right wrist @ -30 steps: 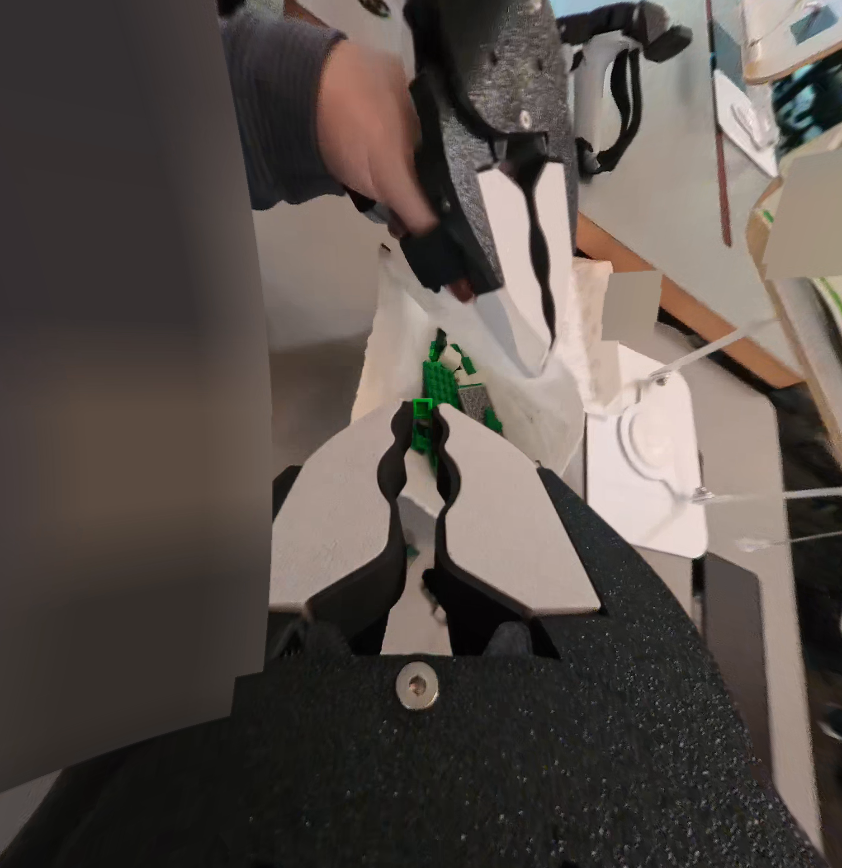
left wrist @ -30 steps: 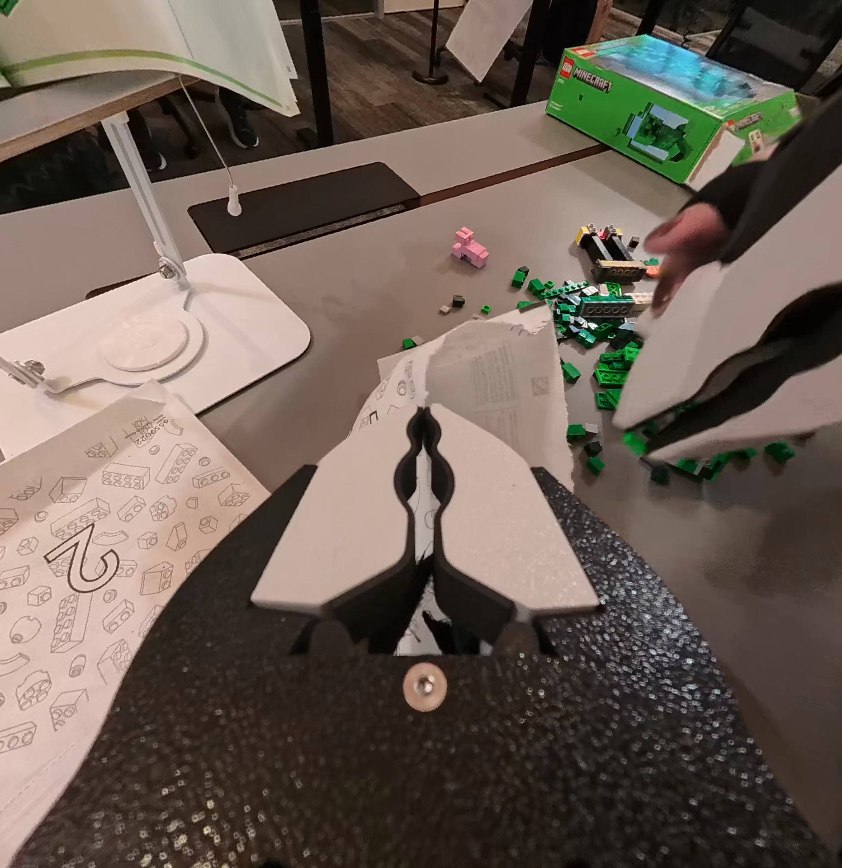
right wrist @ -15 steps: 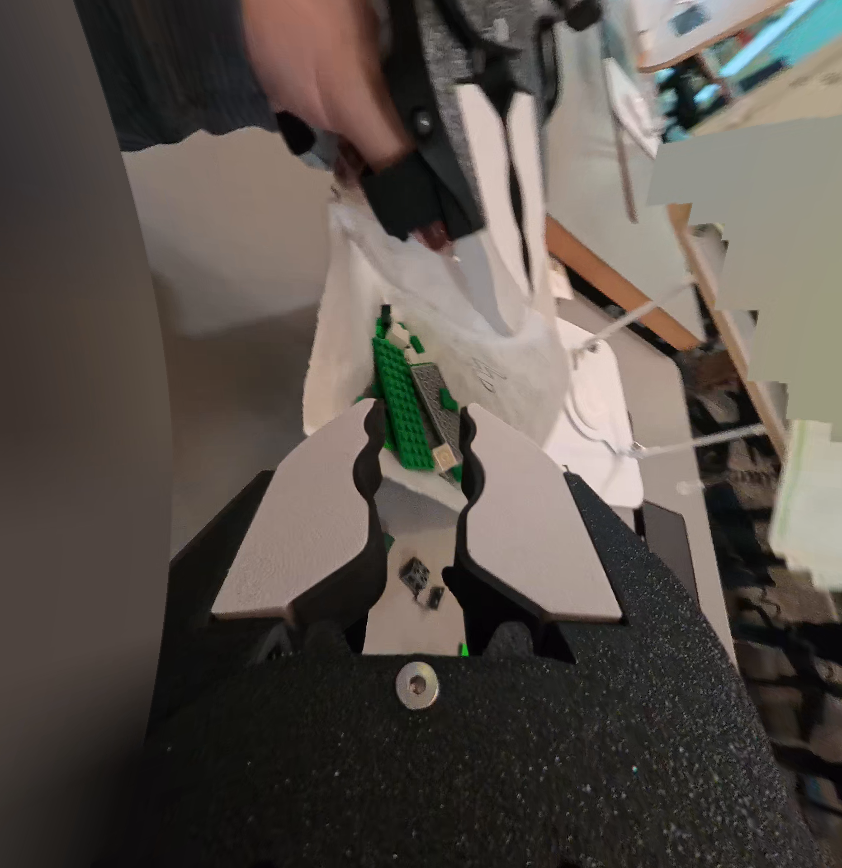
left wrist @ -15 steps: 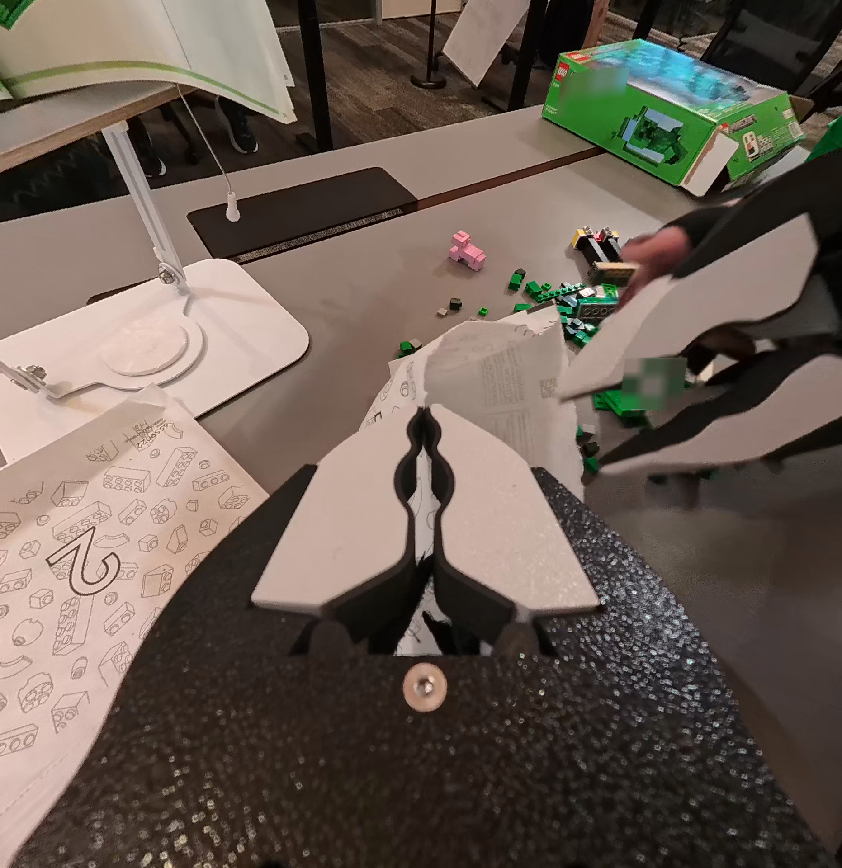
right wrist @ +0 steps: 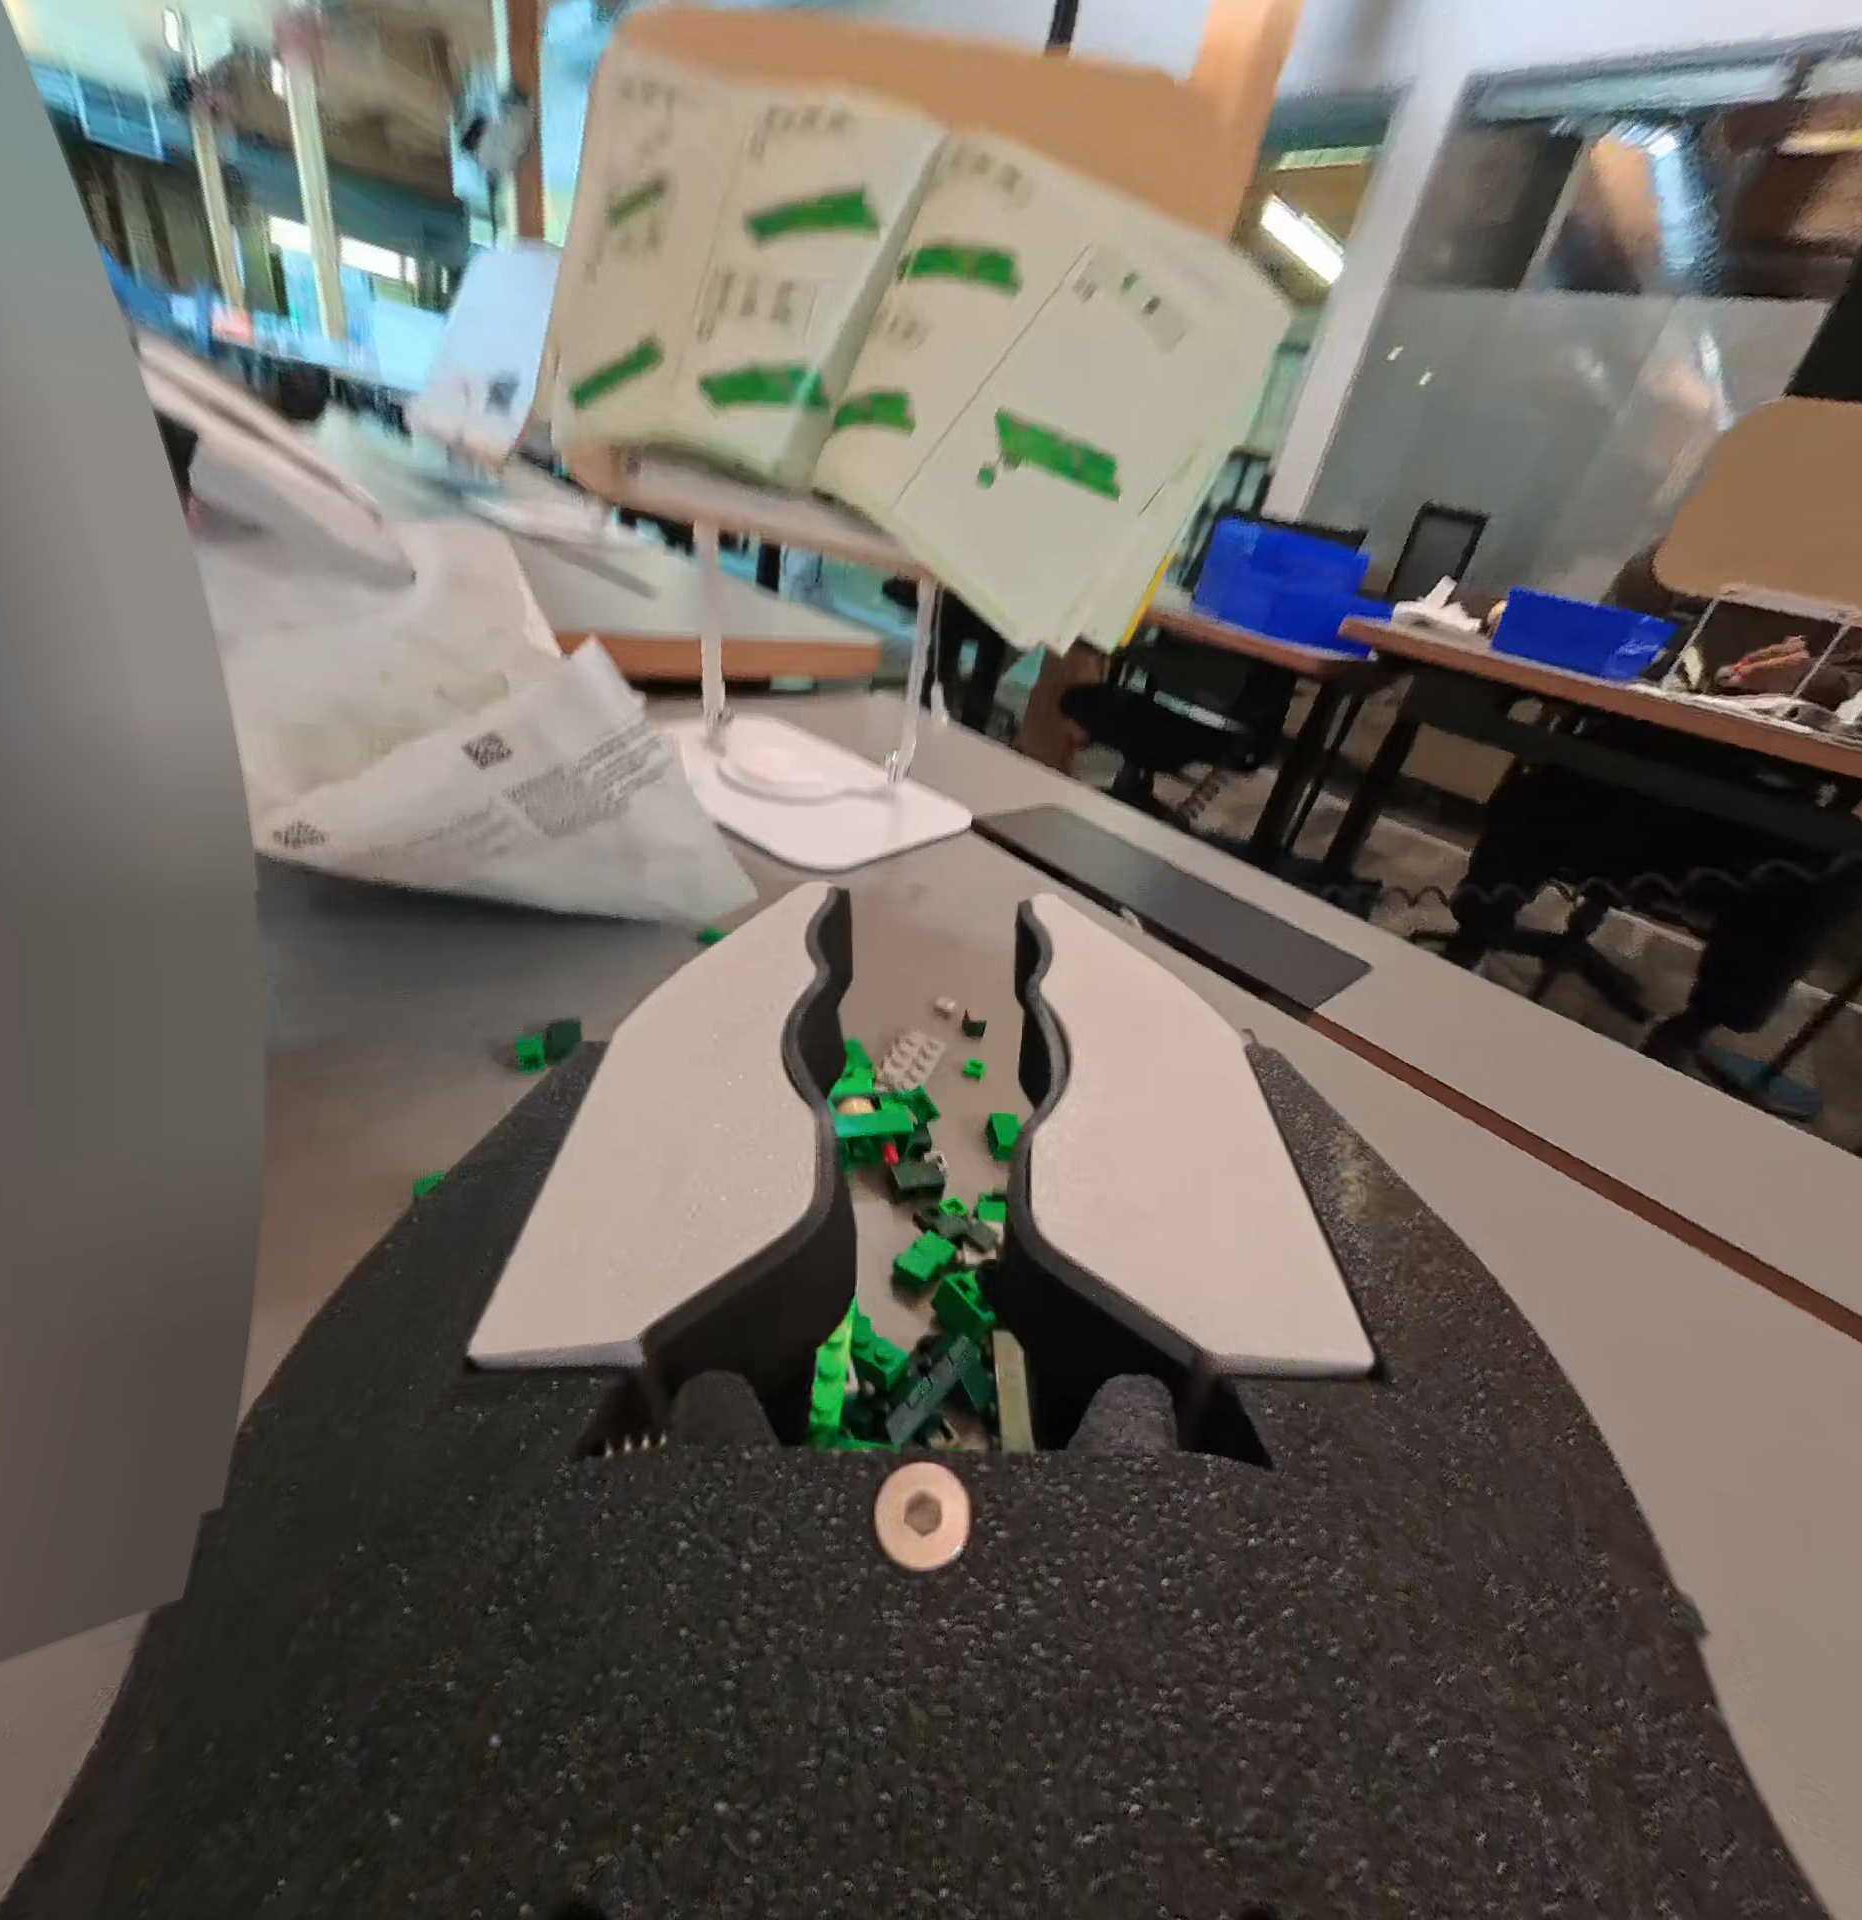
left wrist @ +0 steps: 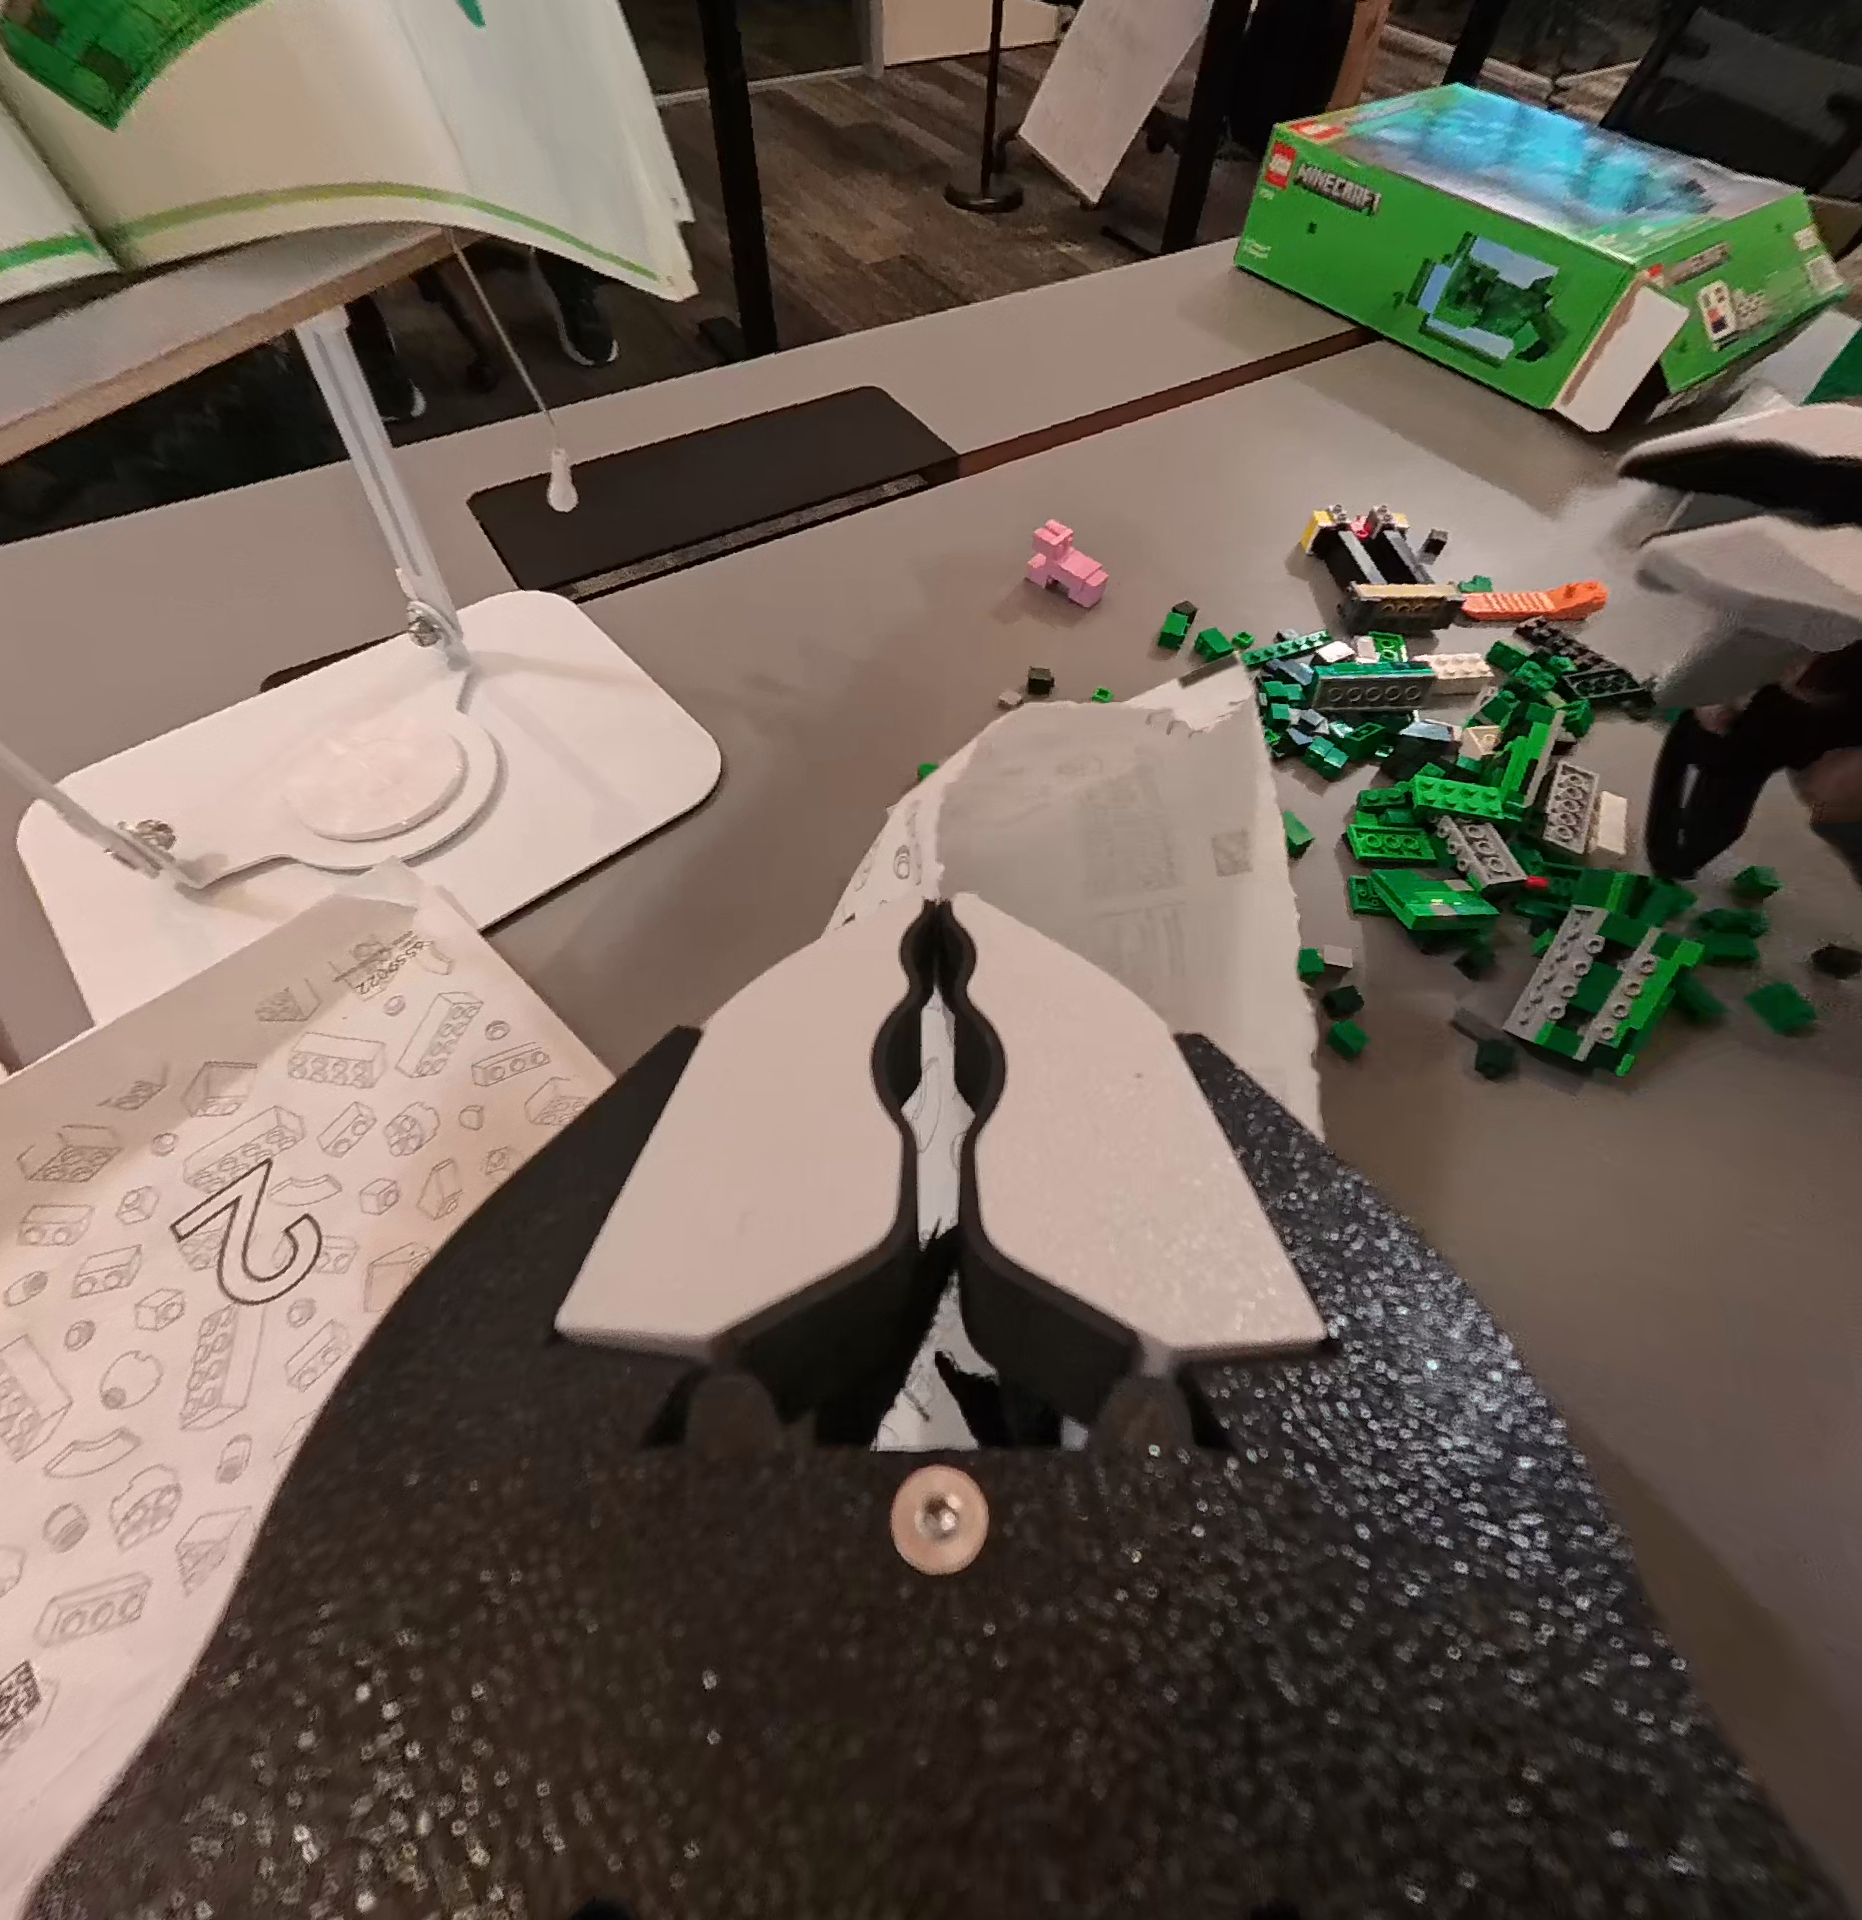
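My left gripper (left wrist: 939, 920) has its fingers pressed together on the torn white paper bag (left wrist: 1124, 831), which stands up from the grip with its ragged mouth toward the brick pile (left wrist: 1509, 821). My right gripper (right wrist: 932, 914) has its fingers apart and holds nothing; it sits low above loose green bricks (right wrist: 927, 1247) on the grey worktop (right wrist: 1529, 1226).

Handling judgement: paper that is already torn tears further, so I would keep the left grip steady, not twist it, and hold the bag clear of the pile. With the right, I would take one brick at a time, squarely across its flat sides; the small ones look liable to skid.

Counts:
- paper bags: two, the held one and a printed one (left wrist: 179, 1195) lying flat at left
- green set box (left wrist: 1529, 239): one, end flap open
- pink animal figure (left wrist: 1062, 566): one
- orange tool piece (left wrist: 1540, 601): one
- open instruction booklet (right wrist: 885, 343) on a white stand (left wrist: 387, 769): one
- bricks: too many and too overlapped to count
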`<state>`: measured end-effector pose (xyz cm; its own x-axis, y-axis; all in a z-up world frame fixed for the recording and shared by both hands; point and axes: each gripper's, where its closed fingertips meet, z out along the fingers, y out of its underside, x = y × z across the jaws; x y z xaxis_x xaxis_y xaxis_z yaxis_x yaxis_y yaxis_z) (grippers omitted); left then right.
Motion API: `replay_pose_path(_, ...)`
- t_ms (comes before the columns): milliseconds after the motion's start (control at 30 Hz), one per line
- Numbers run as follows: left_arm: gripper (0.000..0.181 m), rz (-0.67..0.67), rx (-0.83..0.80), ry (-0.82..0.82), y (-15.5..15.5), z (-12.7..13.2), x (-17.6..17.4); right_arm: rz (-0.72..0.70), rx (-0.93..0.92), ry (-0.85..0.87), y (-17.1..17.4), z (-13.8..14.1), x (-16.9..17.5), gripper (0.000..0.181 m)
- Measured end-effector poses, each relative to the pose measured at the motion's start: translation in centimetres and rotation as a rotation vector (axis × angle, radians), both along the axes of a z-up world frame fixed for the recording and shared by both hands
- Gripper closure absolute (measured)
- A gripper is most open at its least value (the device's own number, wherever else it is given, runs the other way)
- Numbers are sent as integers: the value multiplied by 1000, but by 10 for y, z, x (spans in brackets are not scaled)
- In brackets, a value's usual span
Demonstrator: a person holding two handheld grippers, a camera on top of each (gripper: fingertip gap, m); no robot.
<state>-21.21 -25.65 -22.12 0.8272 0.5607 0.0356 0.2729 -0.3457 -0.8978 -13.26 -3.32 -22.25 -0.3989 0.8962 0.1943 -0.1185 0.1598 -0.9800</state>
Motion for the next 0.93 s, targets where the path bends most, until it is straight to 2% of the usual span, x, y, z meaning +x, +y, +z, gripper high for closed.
replay_pose_path(67,181,9,11,-4,-4,1,-1,-31,-38,62,7,5,3,153)
replay_pose_path(200,181,25,15,-6,-6,0,-4,-165,69,188,20,7,9,166)
replay_pose_path(267,181,37,12,9,-6,0,-6,-141,96,207,10,8,15,180)
replay_pose_path(400,181,31,30,34,-1,4,-6,-125,160,256,-6,9,21,181)
replay_pose_path(533,181,16,27,36,3,4,-4,-234,123,183,8,-2,13,181)
replay_pose_path(667,181,13,25,37,3,4,-3,-233,-14,49,16,-18,4,181)
replay_pose_path(933,181,8,20,22,3,1,-3,-228,-26,79,19,-18,3,181)
